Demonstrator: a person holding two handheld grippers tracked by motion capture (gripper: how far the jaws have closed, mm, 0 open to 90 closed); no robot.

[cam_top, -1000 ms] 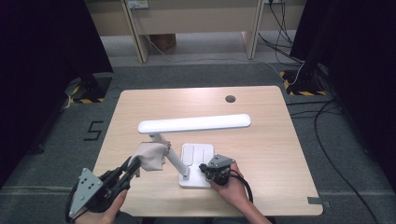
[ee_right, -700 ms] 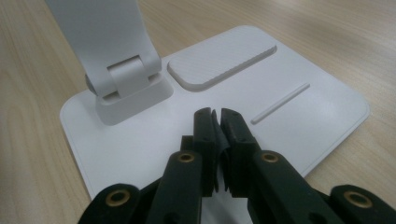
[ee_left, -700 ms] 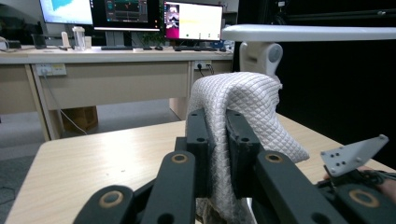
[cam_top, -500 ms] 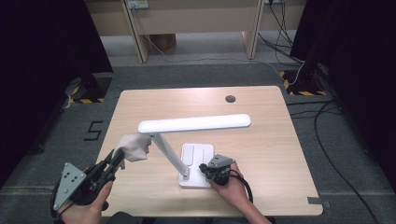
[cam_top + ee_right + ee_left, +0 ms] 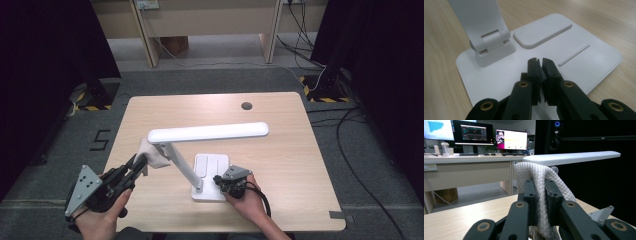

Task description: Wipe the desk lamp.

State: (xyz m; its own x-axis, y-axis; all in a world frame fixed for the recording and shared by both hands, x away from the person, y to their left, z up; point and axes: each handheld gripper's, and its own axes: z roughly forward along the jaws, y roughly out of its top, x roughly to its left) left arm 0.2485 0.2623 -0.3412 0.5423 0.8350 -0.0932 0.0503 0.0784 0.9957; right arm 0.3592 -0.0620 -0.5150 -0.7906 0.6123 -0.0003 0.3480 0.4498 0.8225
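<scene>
Cloth (image 5: pixel 541 195) sits clamped in the left gripper (image 5: pixel 137 165), just below the near end of the lamp head (image 5: pixel 207 132) — a long bar running left to right above the table (image 5: pixel 290 165). Right gripper (image 5: pixel 540 63), jaws closed and empty, presses on the lamp base (image 5: pixel 596 57) — likely steadying it for wiping.

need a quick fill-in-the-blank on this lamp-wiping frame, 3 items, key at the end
1. The left gripper is shut on a white ____.
2. The right gripper presses its shut jaws on the desk lamp's ____.
3. The cloth sits near the end of the lamp head on the person's ____ side.

Missing words: cloth; base; left
</scene>
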